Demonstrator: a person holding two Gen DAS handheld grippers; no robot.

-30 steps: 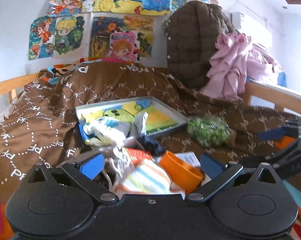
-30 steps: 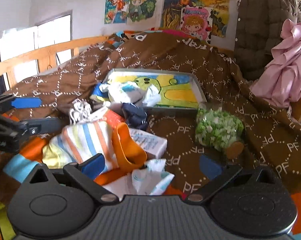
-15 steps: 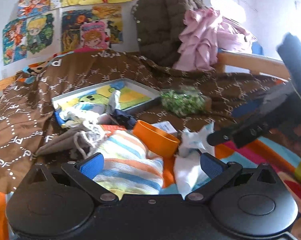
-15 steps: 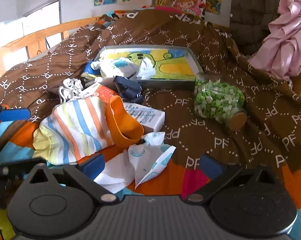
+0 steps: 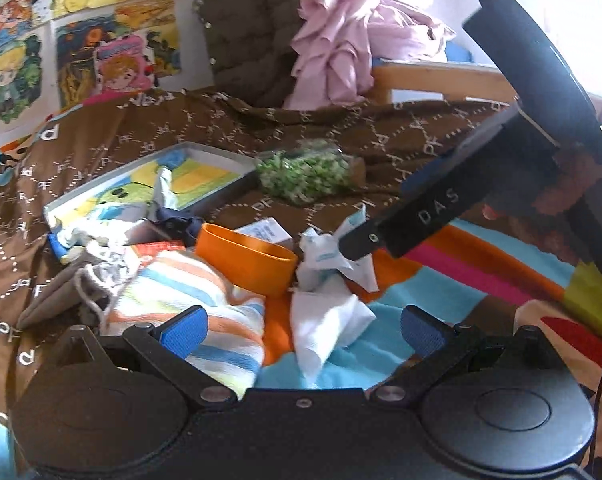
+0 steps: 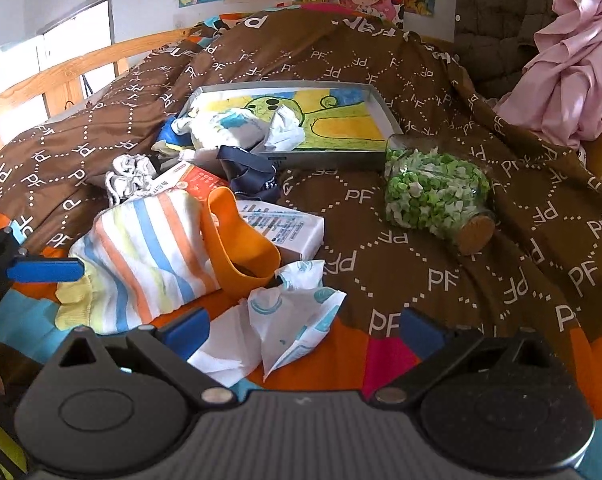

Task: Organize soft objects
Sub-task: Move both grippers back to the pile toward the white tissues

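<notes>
A striped cloth [image 5: 189, 300] [image 6: 141, 256] lies on the bed against a tipped orange cup [image 5: 245, 256] [image 6: 237, 240]. In front of the cup are a crumpled white tissue packet [image 5: 329, 256] [image 6: 297, 312] and a loose tissue [image 5: 325, 328]. My left gripper [image 5: 303, 334] is open, low over the cloth and tissue. My right gripper [image 6: 305, 330] is open just short of the packet. One of its fingers [image 5: 413, 216] reaches in from the right, tip at the packet. A grey tray [image 6: 341, 156] behind holds light cloths [image 6: 229, 128]; a navy cloth [image 6: 249, 172] hangs over its front.
A jar of green bits [image 6: 433, 192] lies on its side right of the tray. A white box [image 6: 285, 228], a red box [image 6: 193, 182] and a grey knitted piece [image 6: 127, 176] sit in the pile. Behind are a wooden rail [image 6: 61, 76] and pink clothes [image 6: 573, 68].
The left wrist view has swung right and pulled back. The right gripper has come in from the right edge, its finger now beside the tissue packet. Both grippers remain open.
</notes>
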